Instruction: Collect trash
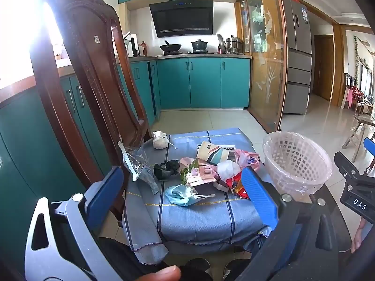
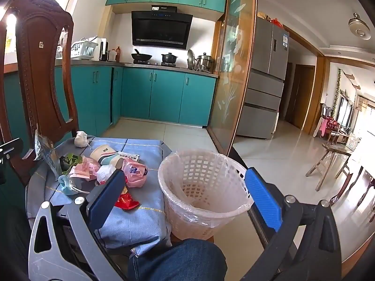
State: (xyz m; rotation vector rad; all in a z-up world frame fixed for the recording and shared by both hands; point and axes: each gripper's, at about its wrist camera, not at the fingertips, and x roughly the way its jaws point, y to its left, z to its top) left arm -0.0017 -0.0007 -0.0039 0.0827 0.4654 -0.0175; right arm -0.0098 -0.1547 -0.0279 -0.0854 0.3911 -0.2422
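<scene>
Trash [image 1: 206,171] lies heaped on one blue cloth [image 1: 187,215]: one blue face mask [image 1: 180,193], one paper cup [image 1: 212,152], one white wad [image 1: 160,139], several overlapping wrappers too tangled to count. One lined basket [image 2: 201,187] stands just beside. Left gripper [image 1: 185,187] and right gripper [image 2: 187,187] both gape wide, holding nothing.
</scene>
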